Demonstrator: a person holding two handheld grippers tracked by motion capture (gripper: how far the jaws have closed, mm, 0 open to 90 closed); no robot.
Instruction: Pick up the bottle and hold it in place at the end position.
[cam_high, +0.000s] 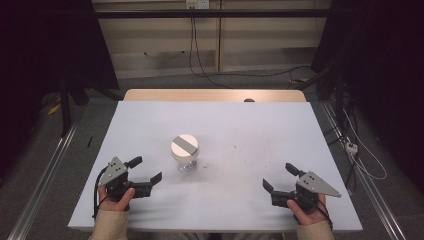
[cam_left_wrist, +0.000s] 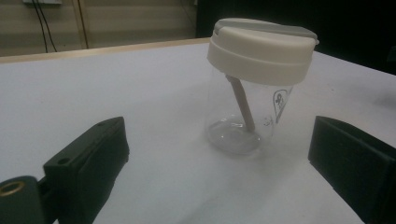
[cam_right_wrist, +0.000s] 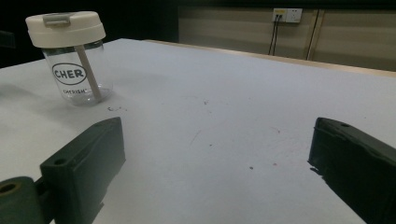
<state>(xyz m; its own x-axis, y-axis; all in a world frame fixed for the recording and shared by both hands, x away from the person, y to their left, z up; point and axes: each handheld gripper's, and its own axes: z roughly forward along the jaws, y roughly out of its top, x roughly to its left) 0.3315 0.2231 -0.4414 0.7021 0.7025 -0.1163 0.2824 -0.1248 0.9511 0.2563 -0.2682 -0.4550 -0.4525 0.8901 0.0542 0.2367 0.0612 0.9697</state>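
Left gripper (cam_high: 150, 169): your jaws spread, nothing between them, resting at the near left of the table (cam_high: 150, 120).
Right gripper (cam_high: 281, 176): your jaws spread, nothing held, near right.
Cup (cam_high: 185, 152): clear, cream lid (cam_left_wrist: 261, 49) on, straw (cam_left_wrist: 243, 105) inside; upright mid-table, just beyond your left gripper, well apart from the right.
Progress: nothing grasped yet; reaching, gripping and all handling of the cup remain, by my judgement.
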